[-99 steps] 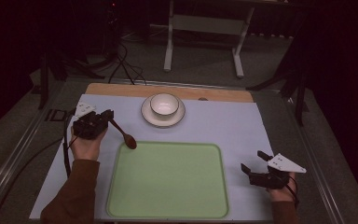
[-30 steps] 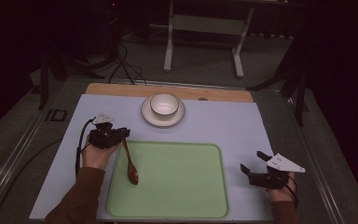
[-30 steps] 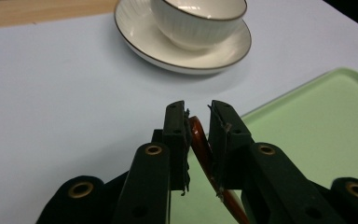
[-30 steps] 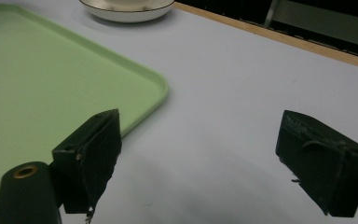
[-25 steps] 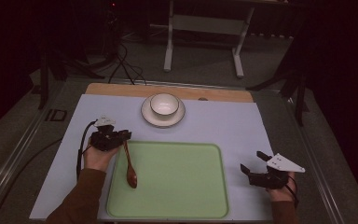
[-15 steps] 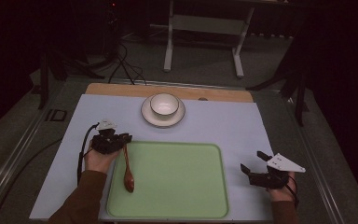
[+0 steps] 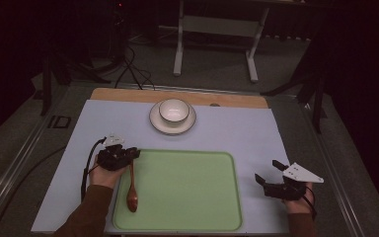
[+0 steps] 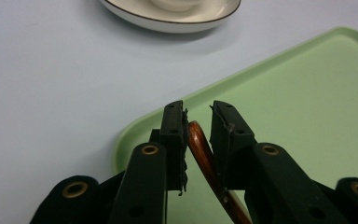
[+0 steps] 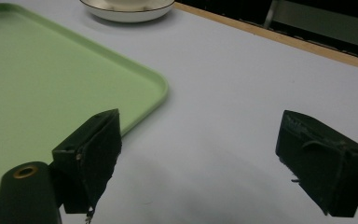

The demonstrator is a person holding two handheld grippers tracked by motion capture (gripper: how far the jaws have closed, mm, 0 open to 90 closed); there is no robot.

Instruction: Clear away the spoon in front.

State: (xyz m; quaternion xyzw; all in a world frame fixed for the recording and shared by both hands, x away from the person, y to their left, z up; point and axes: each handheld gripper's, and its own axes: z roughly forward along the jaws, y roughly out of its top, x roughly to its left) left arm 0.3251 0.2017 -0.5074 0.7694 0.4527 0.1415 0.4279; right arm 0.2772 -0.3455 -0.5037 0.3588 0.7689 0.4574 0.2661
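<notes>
Lowering spoon (image 7: 132,190) onto tray (image 7: 187,197), lower left of frame; left gripper (image 7: 128,154) jaws narrow on handle, release pending. Right gripper (image 7: 266,178) wide, idle.

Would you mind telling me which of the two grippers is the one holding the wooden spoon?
The left gripper: its jaws pinch the wooden spoon's handle over the green tray's left edge. The right gripper rests open beside the tray, holding nothing.
</notes>
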